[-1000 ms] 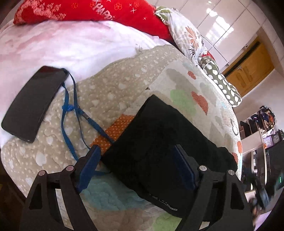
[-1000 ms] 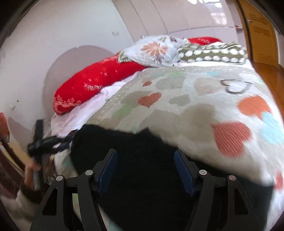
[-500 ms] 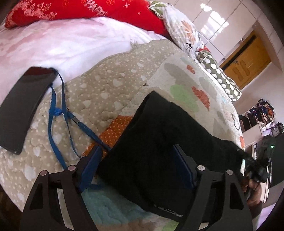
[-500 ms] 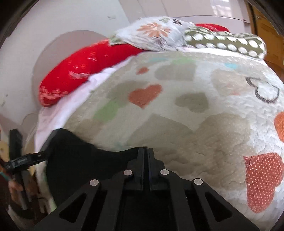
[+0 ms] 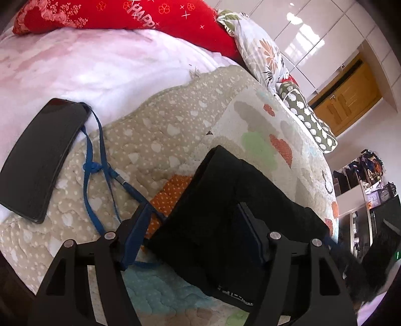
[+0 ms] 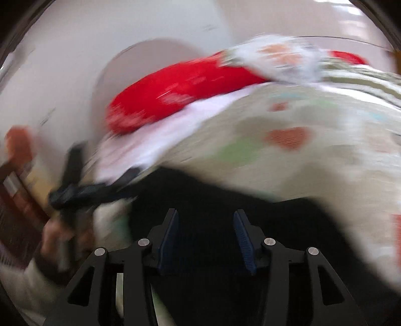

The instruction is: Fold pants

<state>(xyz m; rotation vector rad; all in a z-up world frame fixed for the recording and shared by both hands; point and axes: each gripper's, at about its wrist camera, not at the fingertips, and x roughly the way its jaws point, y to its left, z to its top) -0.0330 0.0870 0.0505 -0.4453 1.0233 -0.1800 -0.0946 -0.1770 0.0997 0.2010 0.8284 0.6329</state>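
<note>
The black pants point(image 5: 225, 213) lie folded into a compact slab on the heart-patterned quilt point(image 5: 263, 130). My left gripper point(image 5: 193, 225) is open, its jaws straddling the near left edge of the pants, one blue pad point(image 5: 136, 233) over the quilt and the other on the black cloth. In the blurred right wrist view my right gripper point(image 6: 206, 235) is open just above the pants point(image 6: 275, 225), nothing between its pads. The left gripper point(image 6: 82, 190) and the hand holding it show at the left of that view.
A black phone point(image 5: 42, 158) with a blue lanyard point(image 5: 97, 173) lies left of the pants on the quilt. A red pillow point(image 5: 120, 15), a floral pillow point(image 5: 258, 47) and a spotted bolster point(image 5: 308, 120) line the head of the bed. Cabinets stand at the far right.
My right gripper was open a second ago, shut on the pants half a second ago, and is open again now, moving fast. My left gripper stayed open and barely shifted.
</note>
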